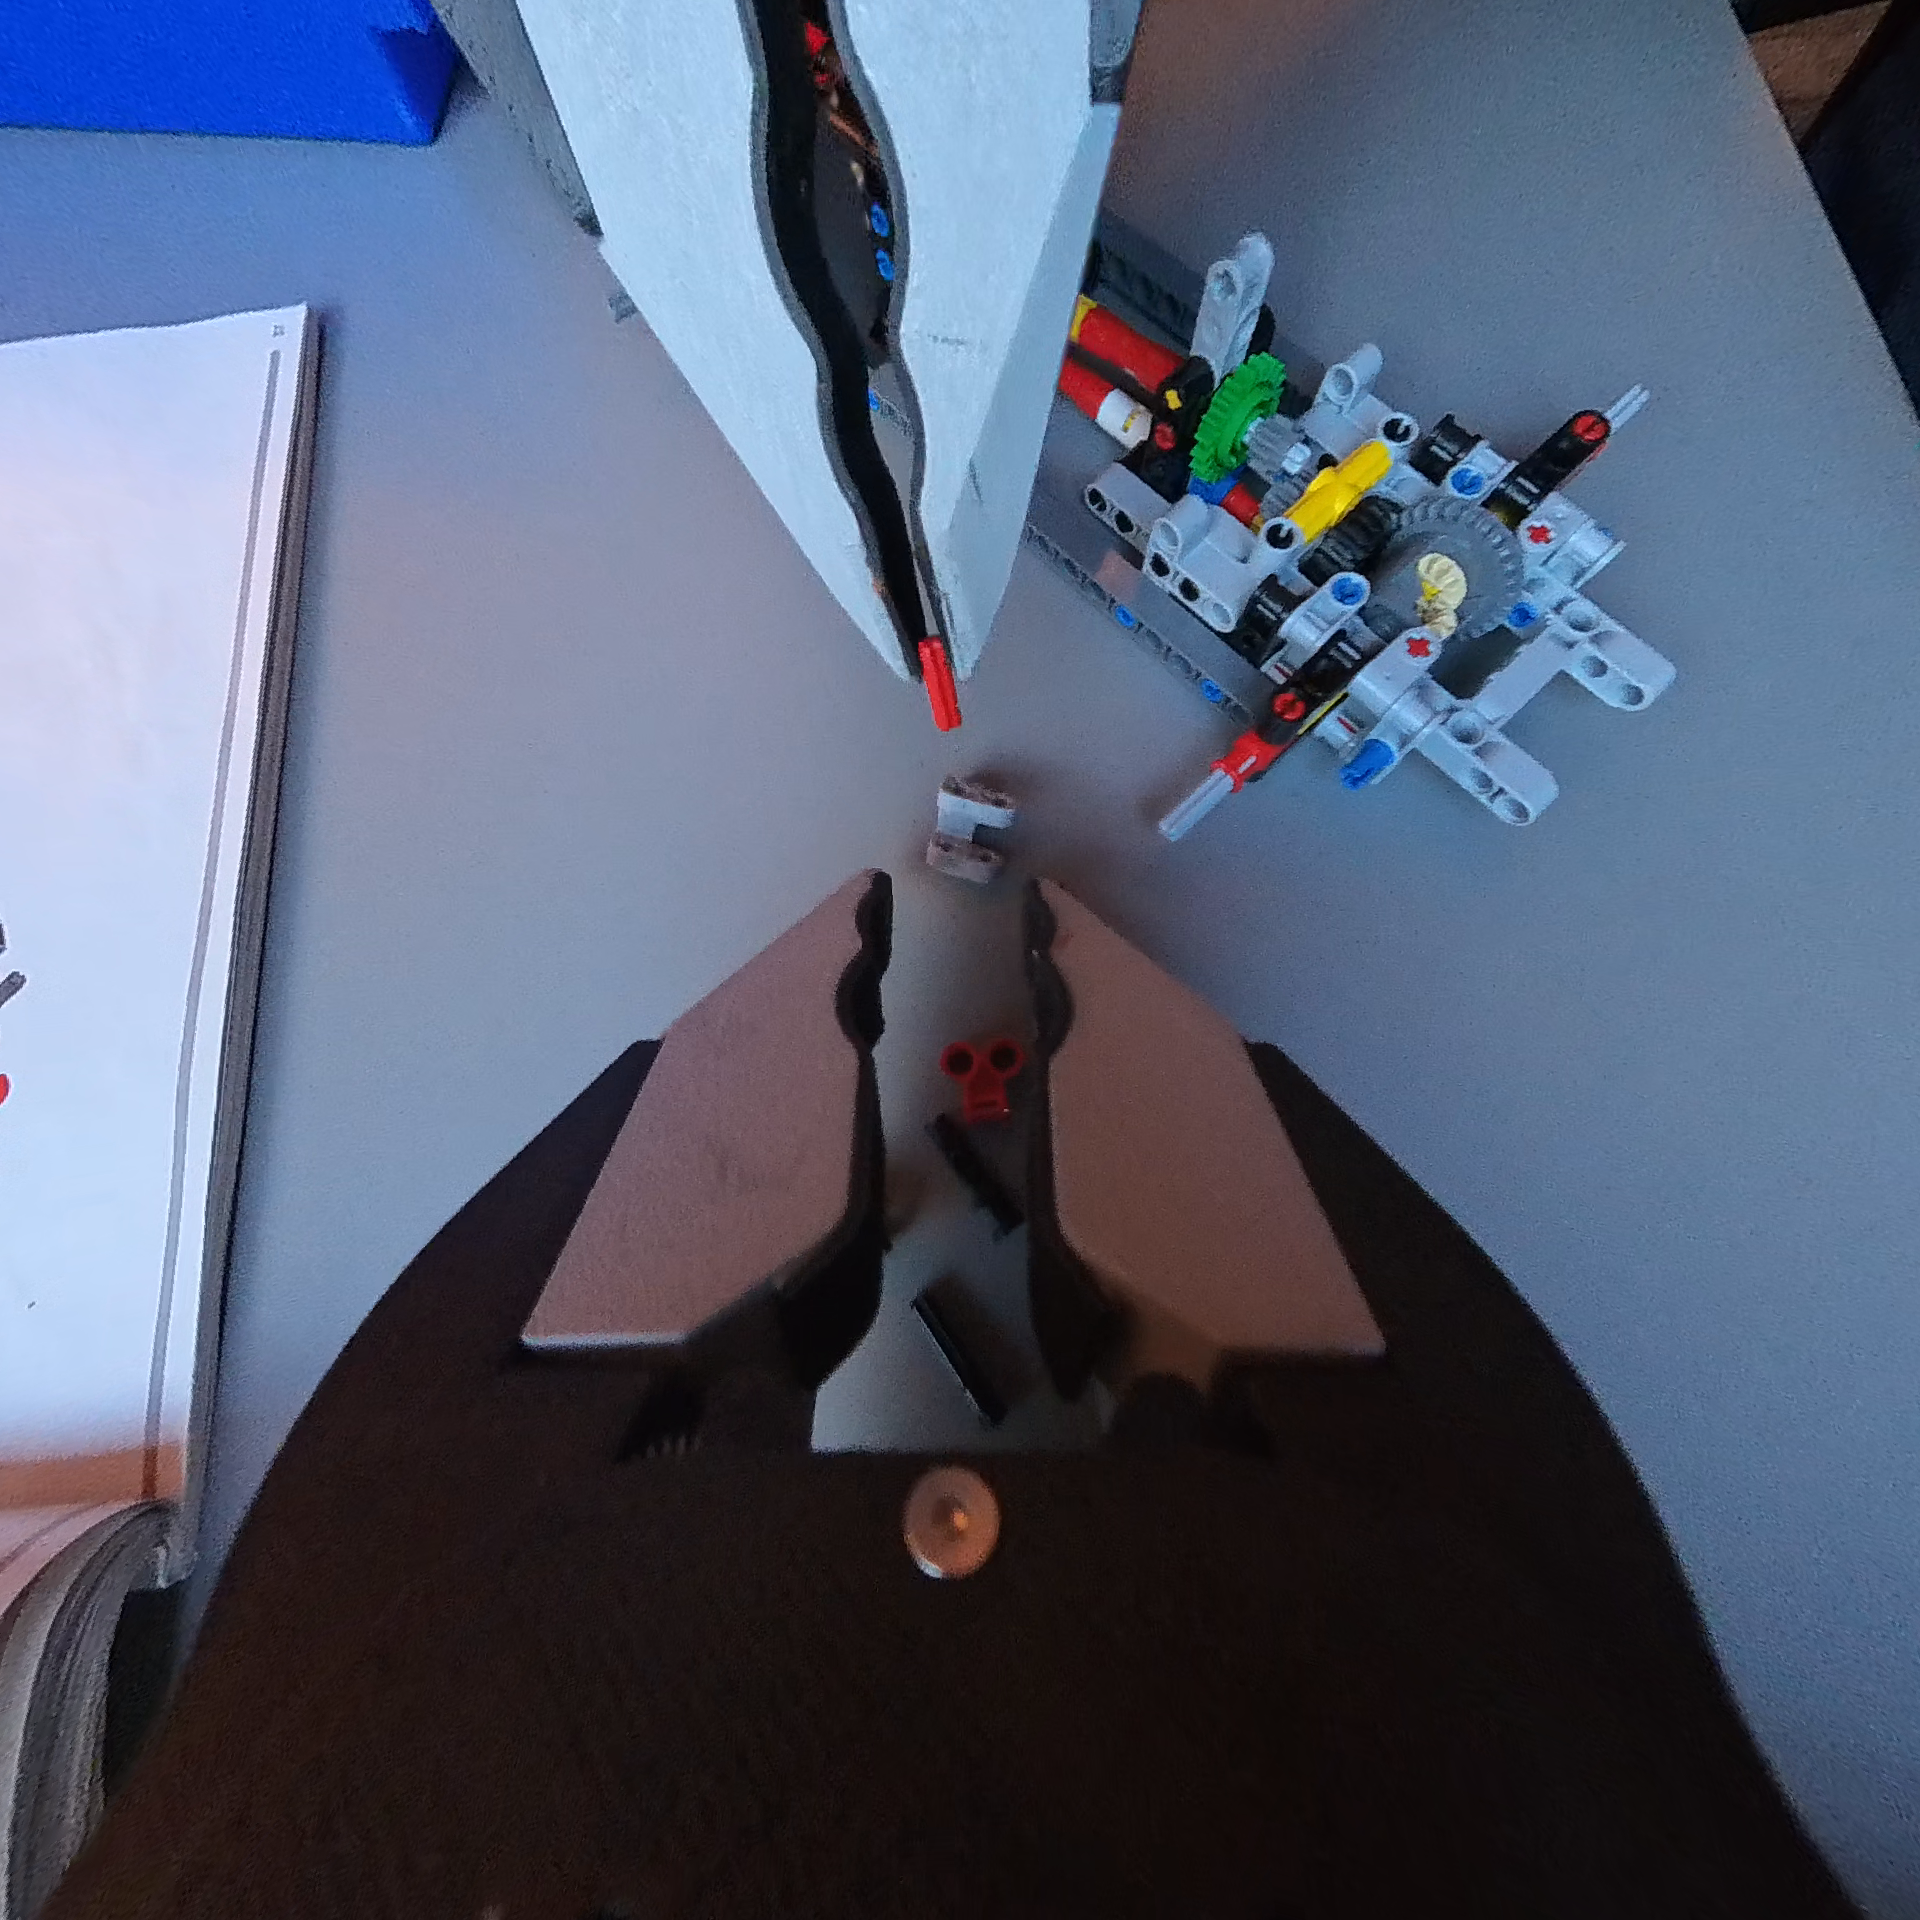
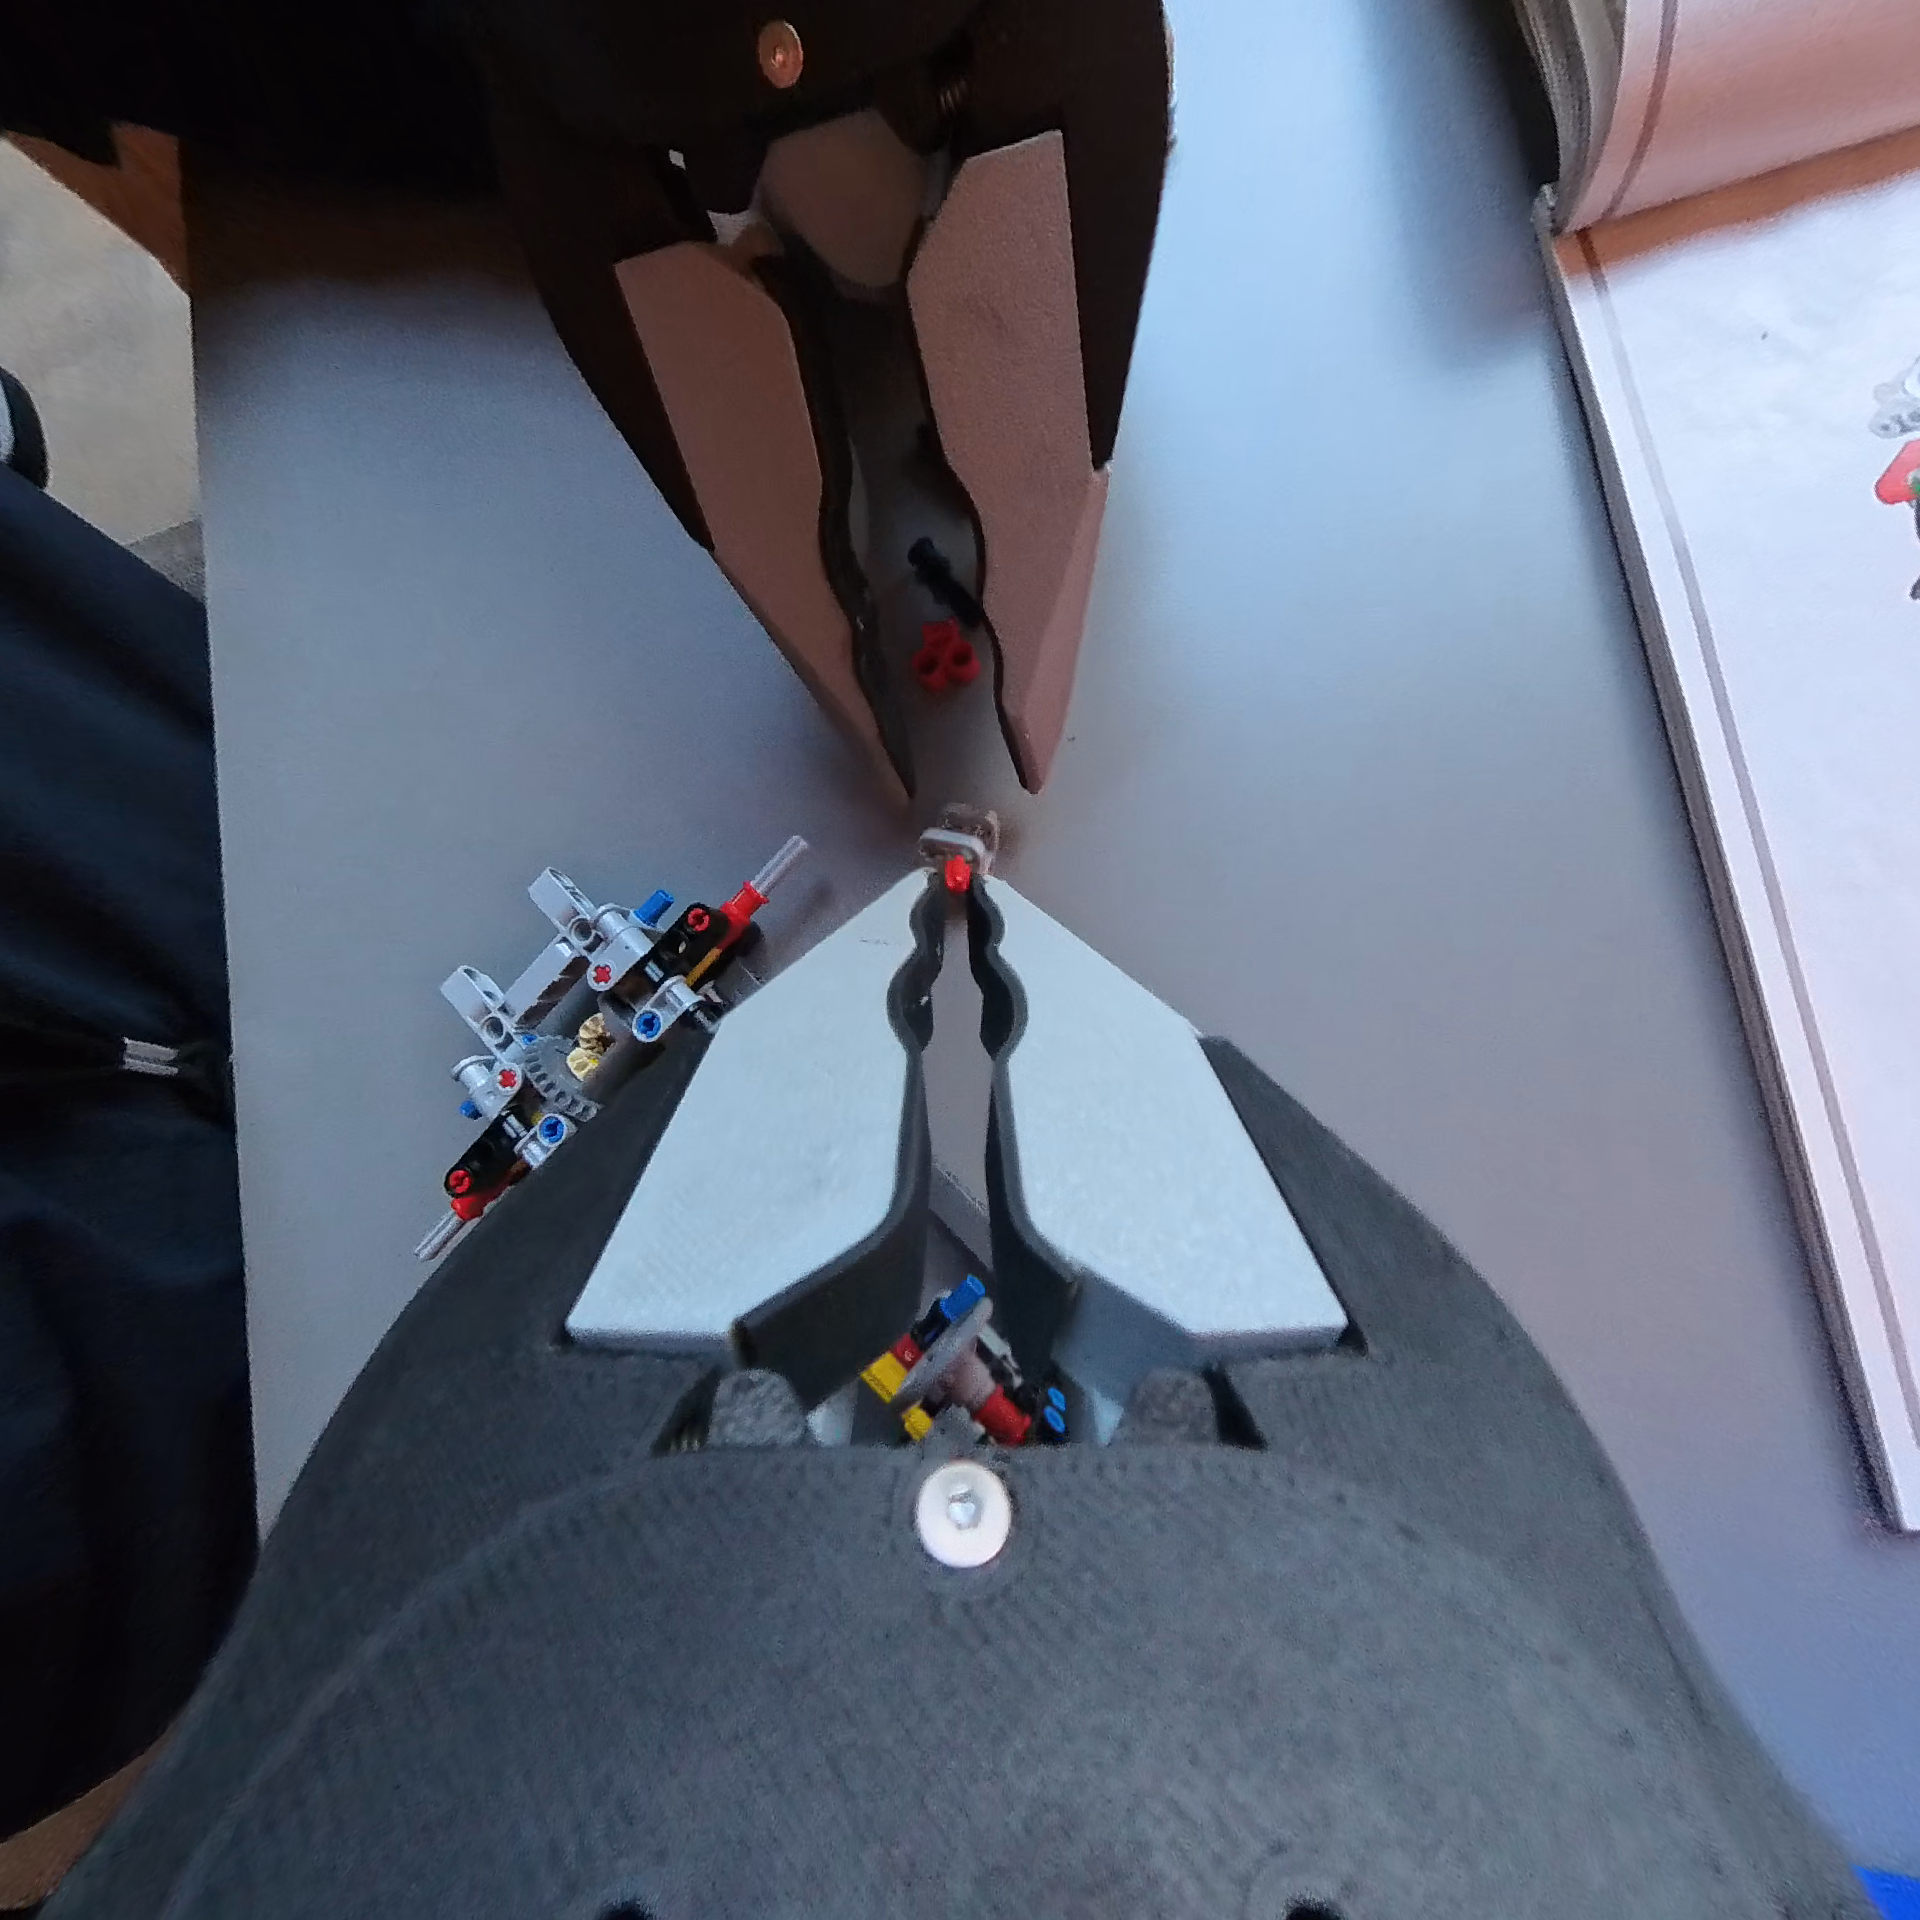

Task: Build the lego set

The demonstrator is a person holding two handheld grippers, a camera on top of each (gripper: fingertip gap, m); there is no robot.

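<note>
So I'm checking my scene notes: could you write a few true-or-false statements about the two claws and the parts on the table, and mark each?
1. The right claw grips a red pin at its tips. True.
2. The left claw holds the grey bracket. False: it is open, and the bracket lies on the table just past its tips.
3. A red connector lies between the left claw's fingers. True.
4. The gear assembly is in the left claw. False: it sits on the table.
5. An open booklet lies on the table. True.

bracket [image 1: 971, 829] between claws, booklet [image 1: 135, 831] left
</note>
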